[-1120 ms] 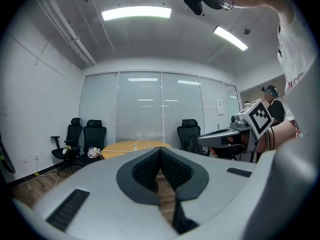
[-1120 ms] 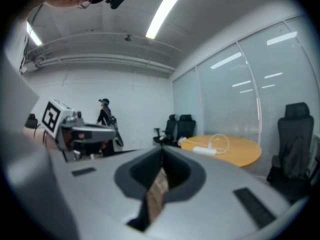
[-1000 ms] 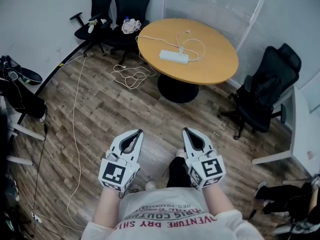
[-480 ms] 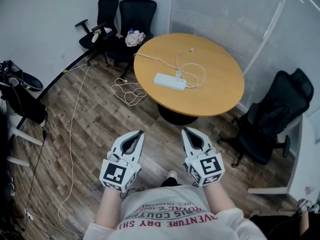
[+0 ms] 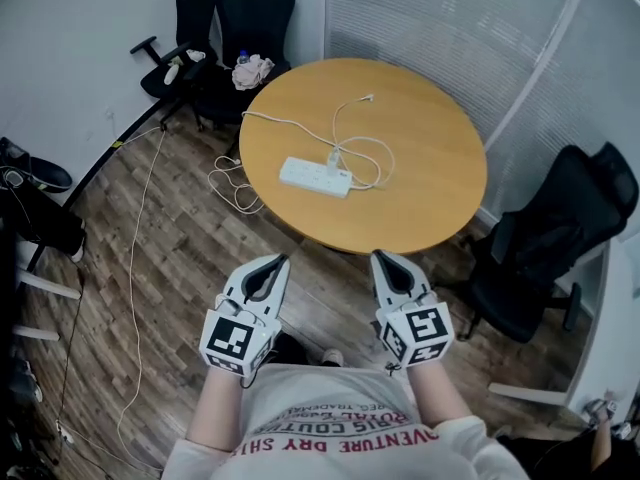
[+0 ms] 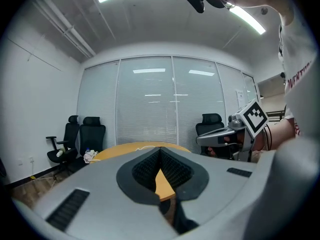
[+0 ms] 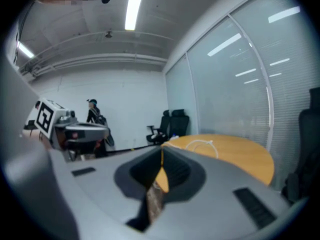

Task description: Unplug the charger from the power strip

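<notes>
A white power strip [image 5: 313, 177] lies on the round wooden table [image 5: 430, 198], left of its middle. A small white charger [image 5: 335, 157] is plugged in at the strip's far right end, and its thin white cable [image 5: 372, 158] loops across the tabletop. Both grippers hover side by side short of the table's near edge, well apart from the strip. My left gripper [image 5: 277, 260] is shut with nothing held, its jaws meeting at the tips [image 6: 160, 151]. My right gripper [image 5: 379, 256] is shut and empty too [image 7: 161, 152]. The table [image 7: 235, 151] shows ahead in both gripper views.
Two black office chairs [image 5: 250, 18] stand behind the table at the back left, another black chair [image 5: 545, 243] at the right. A white cord [image 5: 230, 183] coils on the wood floor left of the table. Dark bags [image 5: 35, 213] sit by the left wall. Blinds cover the glass wall behind.
The person has walked toward the table. It now lies much closer, right in front of both grippers, which stay shut side by side.
</notes>
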